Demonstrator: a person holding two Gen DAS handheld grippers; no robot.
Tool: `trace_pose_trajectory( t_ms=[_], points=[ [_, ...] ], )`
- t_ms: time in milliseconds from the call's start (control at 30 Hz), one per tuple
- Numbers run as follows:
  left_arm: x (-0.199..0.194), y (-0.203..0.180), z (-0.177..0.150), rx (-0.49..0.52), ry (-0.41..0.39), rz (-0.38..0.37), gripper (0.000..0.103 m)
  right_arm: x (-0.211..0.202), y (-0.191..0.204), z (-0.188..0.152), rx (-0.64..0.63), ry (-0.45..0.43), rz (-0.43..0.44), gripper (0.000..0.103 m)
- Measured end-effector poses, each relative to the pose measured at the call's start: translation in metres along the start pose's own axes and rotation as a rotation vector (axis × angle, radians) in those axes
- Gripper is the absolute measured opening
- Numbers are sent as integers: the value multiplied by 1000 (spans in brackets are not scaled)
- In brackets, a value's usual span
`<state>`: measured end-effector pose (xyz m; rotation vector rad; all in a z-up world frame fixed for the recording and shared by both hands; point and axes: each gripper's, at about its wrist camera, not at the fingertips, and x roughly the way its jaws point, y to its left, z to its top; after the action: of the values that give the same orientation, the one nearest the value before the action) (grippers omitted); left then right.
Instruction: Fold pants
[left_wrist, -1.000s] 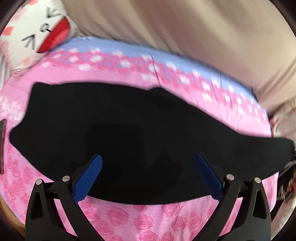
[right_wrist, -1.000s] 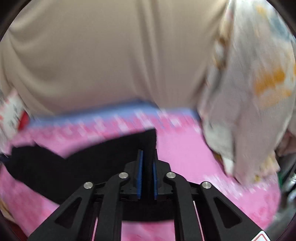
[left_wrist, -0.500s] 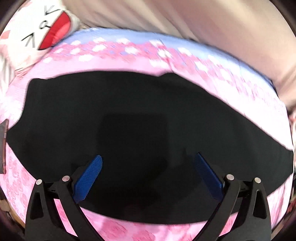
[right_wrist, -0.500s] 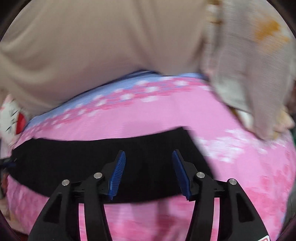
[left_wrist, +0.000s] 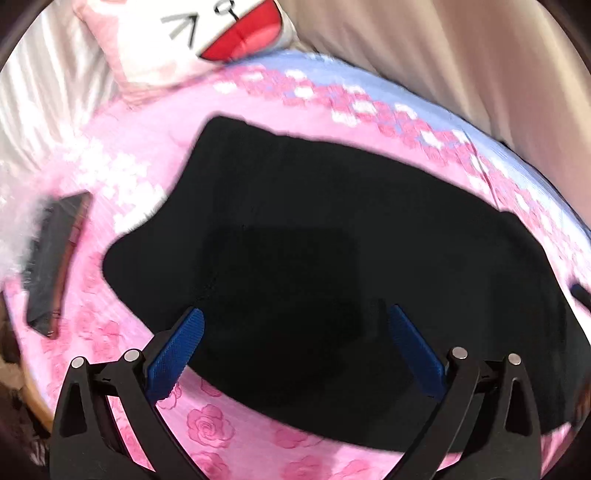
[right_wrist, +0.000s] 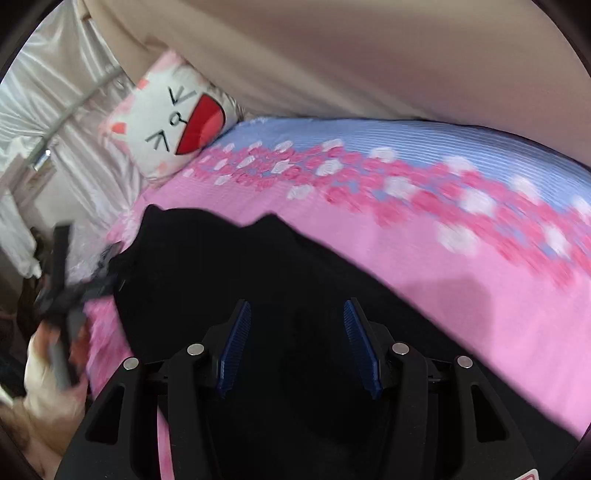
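Black pants (left_wrist: 332, 221) lie flat on a pink rose-print bedspread (left_wrist: 221, 424), one rounded end toward the pillow. My left gripper (left_wrist: 295, 312) hovers open over the near part of the pants, with nothing between its blue pads. In the right wrist view the pants (right_wrist: 221, 266) stretch from the pillow end down under my right gripper (right_wrist: 296, 305). That gripper is open above the cloth and grips nothing. The view is motion-blurred.
A cat-face pillow (right_wrist: 170, 118) leans at the head of the bed. A dark flat object (left_wrist: 55, 258) lies on the bedspread left of the pants. A person's hand (right_wrist: 44, 402) with a blurred dark tool shows at the bed's left edge. Beige fabric (left_wrist: 443, 55) backs the bed.
My right gripper let go of the pants' end, opened, and swung left along the bed toward the pillow. My left gripper shifted left and stayed open.
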<state>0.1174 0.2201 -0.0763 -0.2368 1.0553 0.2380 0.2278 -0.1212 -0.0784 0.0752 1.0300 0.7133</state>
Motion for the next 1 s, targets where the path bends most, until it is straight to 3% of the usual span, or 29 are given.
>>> trace_pose_trajectory(
  t_ms=[100, 200, 367, 467, 533, 600, 633, 667, 767, 833, 900, 933, 1000],
  points=[
    [-2, 7, -7, 47, -7, -52, 98, 41, -8, 34, 100, 68, 90, 52],
    [-12, 11, -16, 96, -35, -104, 98, 70, -21, 50, 229, 176, 266, 53],
    [-25, 27, -24, 107, -53, -196, 98, 77, -30, 47, 309, 295, 397, 53],
    [-37, 34, -21, 99, -137, -165, 98, 85, -36, 46, 339, 338, 434, 53],
    [-32, 41, -17, 80, -136, -148, 98, 100, -29, 53, 345, 342, 440, 50],
    [-13, 45, -14, 58, -82, -60, 98, 106, -20, 61, 320, 323, 380, 30],
    [-4, 46, -13, 57, -60, -25, 98, 106, -16, 68, 306, 302, 316, 12],
    [1, 46, -15, 62, -53, -14, 98, 103, -15, 73, 296, 268, 282, 9],
    [3, 32, -18, 108, -87, 56, 98, 96, -32, 80, 332, 166, 247, 3],
    [4, 26, -18, 128, -111, 97, 98, 96, -45, 82, 316, 81, 153, 0],
    [6, 23, -16, 125, -133, 112, 98, 102, -66, 79, 399, 84, 189, 0],
    [6, 23, -15, 124, -134, 113, 98, 90, -71, 77, 432, 37, 182, 1],
    [2, 25, -15, 123, -126, 96, 98, 58, -51, 75, 318, -32, 156, 7]
  ],
)
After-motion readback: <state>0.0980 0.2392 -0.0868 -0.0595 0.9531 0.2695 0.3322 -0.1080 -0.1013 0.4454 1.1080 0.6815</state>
